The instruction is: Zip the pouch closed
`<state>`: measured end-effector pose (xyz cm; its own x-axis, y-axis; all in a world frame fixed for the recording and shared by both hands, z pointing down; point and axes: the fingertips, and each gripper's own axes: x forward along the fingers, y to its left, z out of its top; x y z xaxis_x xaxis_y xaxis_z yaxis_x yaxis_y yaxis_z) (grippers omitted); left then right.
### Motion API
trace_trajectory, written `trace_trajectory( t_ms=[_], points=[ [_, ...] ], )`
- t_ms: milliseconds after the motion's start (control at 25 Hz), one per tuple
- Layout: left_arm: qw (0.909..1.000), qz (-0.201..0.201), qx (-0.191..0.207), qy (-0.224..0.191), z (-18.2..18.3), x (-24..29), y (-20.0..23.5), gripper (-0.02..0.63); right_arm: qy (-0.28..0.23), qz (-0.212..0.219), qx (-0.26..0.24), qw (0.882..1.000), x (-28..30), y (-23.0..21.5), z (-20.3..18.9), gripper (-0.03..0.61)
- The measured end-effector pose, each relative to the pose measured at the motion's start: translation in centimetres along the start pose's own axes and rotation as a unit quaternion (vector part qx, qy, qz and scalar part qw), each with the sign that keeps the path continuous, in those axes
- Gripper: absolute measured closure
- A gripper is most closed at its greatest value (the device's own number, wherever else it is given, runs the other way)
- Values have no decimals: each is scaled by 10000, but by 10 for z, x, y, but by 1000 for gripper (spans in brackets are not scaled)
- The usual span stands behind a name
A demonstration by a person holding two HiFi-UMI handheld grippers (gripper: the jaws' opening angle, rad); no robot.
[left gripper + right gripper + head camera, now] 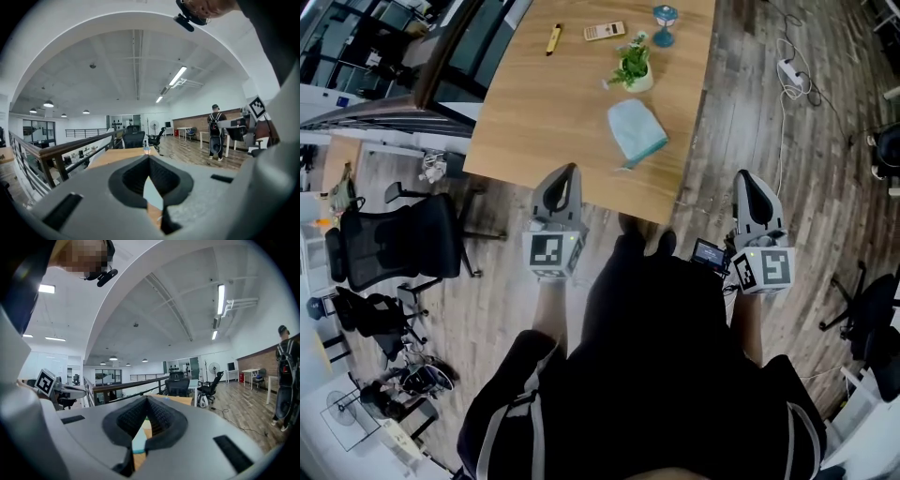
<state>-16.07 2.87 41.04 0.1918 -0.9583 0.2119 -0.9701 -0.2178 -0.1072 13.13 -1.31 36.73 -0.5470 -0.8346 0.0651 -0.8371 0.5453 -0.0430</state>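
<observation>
The wooden table (pixel 534 122) fills the upper middle of the head view, its near edge running just above the person's dark clothing, which takes up the lower middle of the frame. A black office chair (pixel 398 242) stands on the floor at the left. The left gripper (pixel 570 169) sits at the table's near edge, left of centre, tips pointing up the frame. The right gripper (pixel 744 175) is further right, past the table's right edge and over bare floor. In each gripper view the jaws meet at their tips with nothing between them, so both are closed and empty. The pale blue pouch (pixel 637 131) lies flat on the table in the upper middle of the frame, well apart from both grippers. It lies up and to the right of the left tips, and up and to the left of the right tips. Its long axis runs roughly from top to bottom of the frame, leaning toward the lower right. The left gripper looks the nearer; the right would have to cross the table edge to reach it. The zip pull is too small to make out. Just above the pouch stands a small potted plant (pixel 633 67), close enough to be knocked.
</observation>
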Motion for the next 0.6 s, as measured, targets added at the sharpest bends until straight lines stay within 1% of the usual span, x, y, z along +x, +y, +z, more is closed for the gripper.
trace_trajectory(
  t_ms=[80,240,360,440,600],
  points=[
    [9999,-63,-102,-28,-3,9,11,615,-72,-98,-89,9999,12,5,11,566],
    [9994,-150,-179,-271,0,29,34,615,-67,-95,-203,9997,43,15,22,566],
    [9987,-369,-122,-342,-1,43,45,615,-49,-27,-327,9995,69,29,24,566],
    [9982,-492,-78,-321,-5,50,47,615,-31,30,-384,9993,83,39,26,566],
    [9984,-508,-220,-109,-16,58,45,615,-3,203,-435,9988,100,38,28,566]
  ],
)
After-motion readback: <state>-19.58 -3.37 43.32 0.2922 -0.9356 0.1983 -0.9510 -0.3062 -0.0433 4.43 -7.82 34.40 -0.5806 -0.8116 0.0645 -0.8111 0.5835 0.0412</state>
